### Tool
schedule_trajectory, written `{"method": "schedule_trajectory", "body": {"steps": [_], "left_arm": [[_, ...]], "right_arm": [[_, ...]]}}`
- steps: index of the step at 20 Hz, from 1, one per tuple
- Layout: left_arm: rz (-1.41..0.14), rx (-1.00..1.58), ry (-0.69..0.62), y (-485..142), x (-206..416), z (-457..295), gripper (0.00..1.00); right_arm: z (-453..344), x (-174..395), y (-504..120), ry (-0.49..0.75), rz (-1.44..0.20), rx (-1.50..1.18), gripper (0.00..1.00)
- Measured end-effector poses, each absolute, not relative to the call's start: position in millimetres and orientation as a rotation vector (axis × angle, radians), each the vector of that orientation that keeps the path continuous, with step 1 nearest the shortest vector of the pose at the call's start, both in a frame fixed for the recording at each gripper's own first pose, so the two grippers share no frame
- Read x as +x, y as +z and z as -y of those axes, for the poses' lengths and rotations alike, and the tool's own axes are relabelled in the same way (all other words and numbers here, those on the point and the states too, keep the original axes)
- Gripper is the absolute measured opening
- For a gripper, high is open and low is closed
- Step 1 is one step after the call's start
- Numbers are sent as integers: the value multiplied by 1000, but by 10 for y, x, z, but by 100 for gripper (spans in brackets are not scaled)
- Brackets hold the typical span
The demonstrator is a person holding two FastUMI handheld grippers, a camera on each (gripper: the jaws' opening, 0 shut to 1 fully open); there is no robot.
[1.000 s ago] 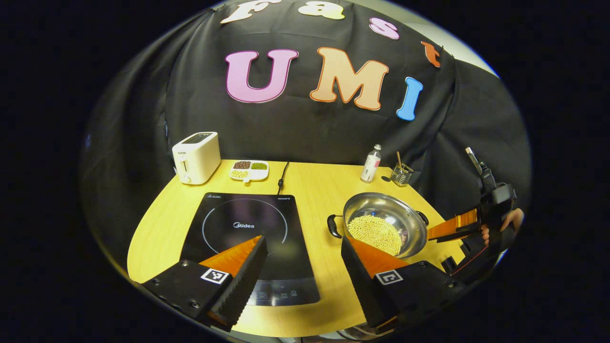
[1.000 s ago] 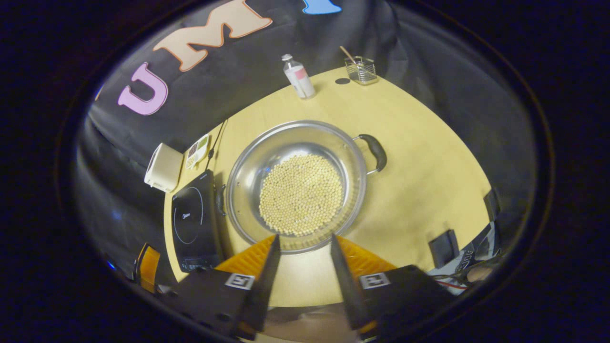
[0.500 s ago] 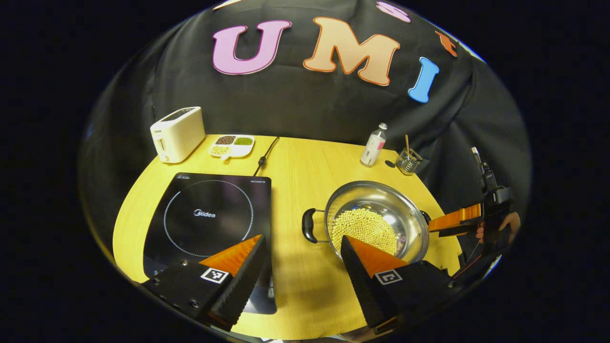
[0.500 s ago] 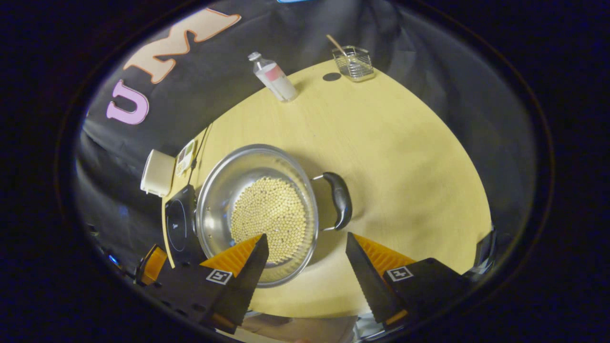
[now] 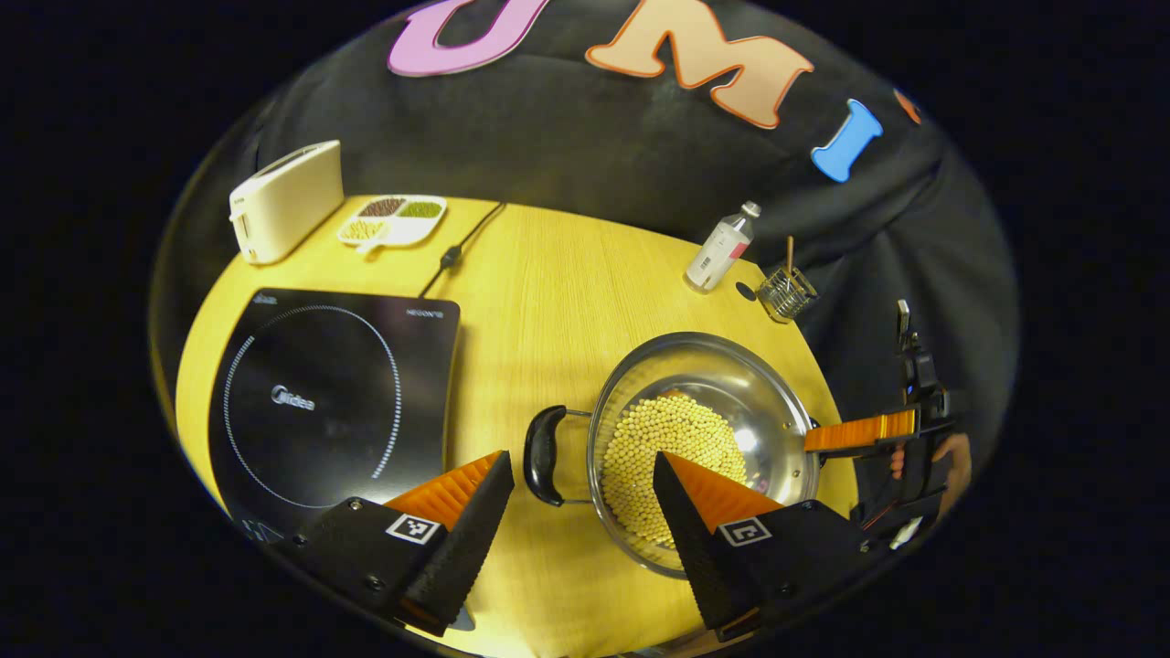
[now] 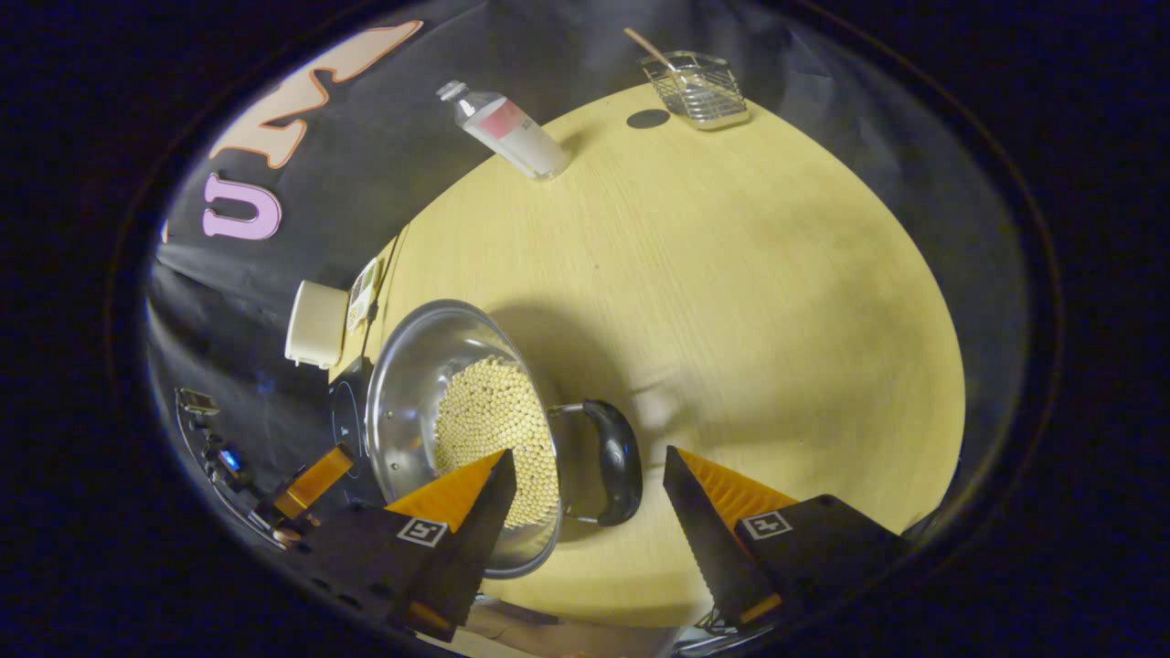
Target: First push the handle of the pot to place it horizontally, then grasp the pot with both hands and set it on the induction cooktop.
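Observation:
A steel pot (image 5: 731,402) holding pale round beans (image 5: 672,452) sits on the wooden table, right of the black induction cooktop (image 5: 320,402). Its two black side handles lie roughly level, left and right. My left gripper (image 5: 583,475) is open, its fingers straddling the left handle (image 5: 545,455) without touching. In the right gripper view the pot (image 6: 416,384) is at lower left, and my right gripper (image 6: 587,484) is open around the right handle (image 6: 619,461). The right gripper (image 5: 864,431) also appears in the left gripper view, held by a hand beside the pot's right rim.
A white toaster (image 5: 283,199), a divided dish of beans (image 5: 393,217) and the cooktop's cord (image 5: 457,251) stand at the back left. A small bottle (image 5: 722,247) and a wire basket (image 5: 788,292) are at the back right. Bare table (image 5: 539,311) lies between cooktop and pot.
Both grippers have come down and forward to the pot's sides. Each now has a handle between its open fingers; the right gripper swung from the rim to the right handle.

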State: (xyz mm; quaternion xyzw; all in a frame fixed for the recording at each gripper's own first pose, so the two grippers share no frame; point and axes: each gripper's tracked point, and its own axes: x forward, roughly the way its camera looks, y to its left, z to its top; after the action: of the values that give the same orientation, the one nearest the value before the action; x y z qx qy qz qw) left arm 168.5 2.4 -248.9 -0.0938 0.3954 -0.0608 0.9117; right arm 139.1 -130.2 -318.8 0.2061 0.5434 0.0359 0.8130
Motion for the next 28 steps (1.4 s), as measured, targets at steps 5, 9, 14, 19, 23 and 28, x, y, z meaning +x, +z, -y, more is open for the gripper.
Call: {"method": "schedule_trajectory", "body": {"steps": [5,9,14,19,23,28], "left_arm": [[-913,-175,-105,-2712,1861,-41,95],[-991,-162,-123,-2909,1905,17,93],[-1072,-163,-114,-3076,1942,13,92],[-1152,-116,-109,-3203,1900,-54,70],[-1183,-119,-104,-3214,1863,-62,63],[-1193,-146,-91,-3202,1775,-1,60]], "right_arm": [[1170,1462,-3388,142,-1214,456,91],[1112,1509,-3471,176,-1241,473,88],[1097,1539,-3577,194,-1267,500,68],[1093,1608,-3629,193,-1271,533,66],[1111,1607,-3646,209,-1244,483,52],[1117,1581,-3603,226,-1242,428,48]]}}
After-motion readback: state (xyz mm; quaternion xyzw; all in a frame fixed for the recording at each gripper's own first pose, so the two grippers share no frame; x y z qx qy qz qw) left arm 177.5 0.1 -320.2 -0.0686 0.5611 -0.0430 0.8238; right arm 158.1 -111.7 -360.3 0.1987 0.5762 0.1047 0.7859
